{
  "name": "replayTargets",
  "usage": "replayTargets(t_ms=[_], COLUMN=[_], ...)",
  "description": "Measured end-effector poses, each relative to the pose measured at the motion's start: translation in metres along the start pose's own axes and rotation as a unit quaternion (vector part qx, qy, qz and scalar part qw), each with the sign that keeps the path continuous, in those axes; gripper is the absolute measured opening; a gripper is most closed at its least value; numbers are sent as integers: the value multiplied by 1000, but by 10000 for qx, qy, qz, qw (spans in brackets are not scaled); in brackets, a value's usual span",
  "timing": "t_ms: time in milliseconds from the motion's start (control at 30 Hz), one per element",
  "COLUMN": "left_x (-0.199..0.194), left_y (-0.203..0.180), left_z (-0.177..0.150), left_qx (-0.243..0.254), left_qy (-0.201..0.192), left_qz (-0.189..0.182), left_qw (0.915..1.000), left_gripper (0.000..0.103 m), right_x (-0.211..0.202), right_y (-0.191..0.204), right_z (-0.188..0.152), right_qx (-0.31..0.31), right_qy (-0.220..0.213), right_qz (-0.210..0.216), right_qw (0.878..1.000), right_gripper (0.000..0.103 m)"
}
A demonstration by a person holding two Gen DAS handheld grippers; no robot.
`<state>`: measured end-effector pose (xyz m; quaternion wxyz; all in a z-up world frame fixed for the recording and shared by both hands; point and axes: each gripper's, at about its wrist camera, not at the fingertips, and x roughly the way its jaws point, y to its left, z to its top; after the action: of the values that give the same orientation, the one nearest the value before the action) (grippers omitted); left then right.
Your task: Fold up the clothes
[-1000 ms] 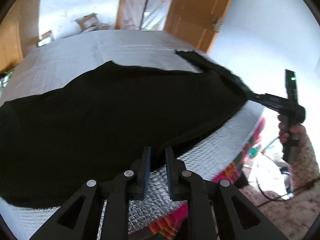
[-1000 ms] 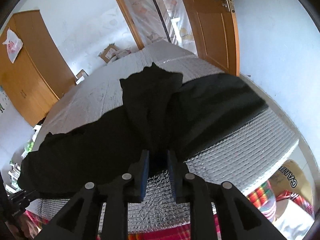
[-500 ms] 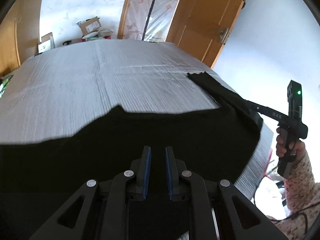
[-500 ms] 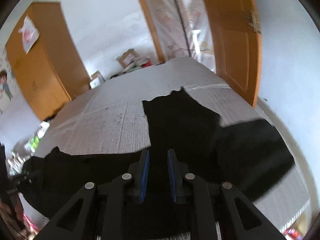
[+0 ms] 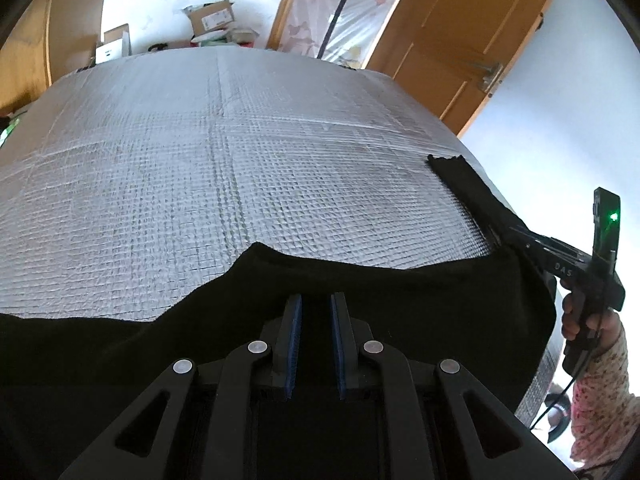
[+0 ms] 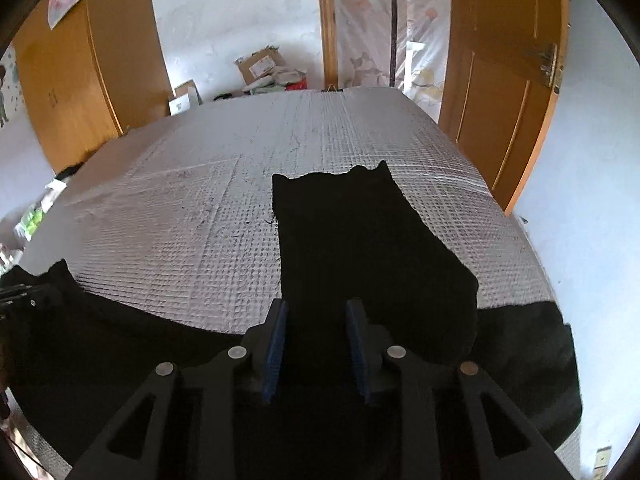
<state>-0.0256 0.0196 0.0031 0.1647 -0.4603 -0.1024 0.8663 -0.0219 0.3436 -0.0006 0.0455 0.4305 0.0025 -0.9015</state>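
A black garment [image 5: 360, 304] lies along the near edge of a bed covered in silver quilted foil [image 5: 224, 168]. My left gripper [image 5: 316, 312] is over its edge, jaws narrowly apart with black cloth between them. In the right wrist view the garment [image 6: 360, 240] has one sleeve laid out forward over the foil [image 6: 224, 184]. My right gripper [image 6: 316, 320] sits at the base of that sleeve with its jaws parted wider than before. The right gripper also shows in the left wrist view [image 5: 516, 236] at the garment's right end. The left gripper shows at the right wrist view's left edge [image 6: 20, 296].
Orange wooden doors [image 6: 504, 92] stand at the right and a wooden wardrobe [image 6: 76, 72] at the left. Cardboard boxes [image 6: 260, 68] lie on the floor beyond the bed. The bed's right edge drops off beside a white wall [image 5: 560, 128].
Both grippers moved forward and down over the bed, laying the garment flat with the sleeve stretched ahead. The right gripper's jaws opened wider in the last half second.
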Motion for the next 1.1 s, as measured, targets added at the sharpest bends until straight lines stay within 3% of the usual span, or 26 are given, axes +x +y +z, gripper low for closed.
replayTargets(t_ms=[133, 367, 667, 733, 800, 900, 1100], left_x=[1, -1, 0, 1, 2, 3, 4], left_y=[-1, 2, 1, 0, -1, -1, -1], left_z=[-1, -3, -5, -5, -5, -6, -5], left_qx=[-34, -86, -30, -15, 0, 4, 20], left_qy=[-10, -4, 16, 17, 17, 10, 12], left_qz=[10, -22, 26, 55, 83, 117, 153], left_qw=[10000, 10000, 10000, 10000, 10000, 9999, 9999], left_gripper=[15, 15, 15, 15, 15, 15, 15], right_x=[-3, 14, 42, 43, 45, 43, 24], right_y=[1, 7, 7, 4, -1, -9, -31], right_z=[16, 29, 34, 37, 38, 38, 33], right_qx=[-5, -74, -49, 36, 126, 270, 593], right_qy=[1, 389, 961, 1014, 1059, 1060, 739], right_qz=[159, 300, 175, 186, 138, 179, 266], right_qw=[9999, 9988, 9952, 9947, 9942, 9938, 9951], right_gripper=[31, 32, 32, 28, 14, 6, 5])
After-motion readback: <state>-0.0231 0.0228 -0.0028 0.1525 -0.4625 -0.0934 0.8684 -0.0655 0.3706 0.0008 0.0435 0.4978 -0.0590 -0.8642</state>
